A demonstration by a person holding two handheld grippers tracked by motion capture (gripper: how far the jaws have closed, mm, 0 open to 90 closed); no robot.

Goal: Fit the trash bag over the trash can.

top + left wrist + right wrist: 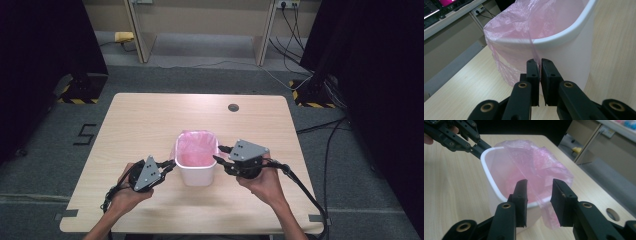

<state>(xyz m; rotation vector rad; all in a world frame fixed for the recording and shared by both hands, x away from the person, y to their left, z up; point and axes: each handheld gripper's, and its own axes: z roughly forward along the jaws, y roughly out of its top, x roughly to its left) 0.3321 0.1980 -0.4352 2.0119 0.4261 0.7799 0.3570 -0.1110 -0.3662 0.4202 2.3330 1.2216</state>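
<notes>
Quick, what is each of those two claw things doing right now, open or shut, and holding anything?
Left gripper: shut on a fold of the thin pink plastic bag lining the small white plastic bin.
Right gripper: open; the bag's edge hangs between its jaws, unpinched.

I see the bin (196,167) mid-desk (150,115), wedged between my left gripper (171,165) and right gripper (220,154). Bare desk lies open beyond it and along both sides for passing.

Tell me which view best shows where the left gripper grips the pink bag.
Left gripper view: the left gripper pinches a strip of the pink bag below the bin rim. High view hides the pinch; right gripper view shows it distantly.
</notes>
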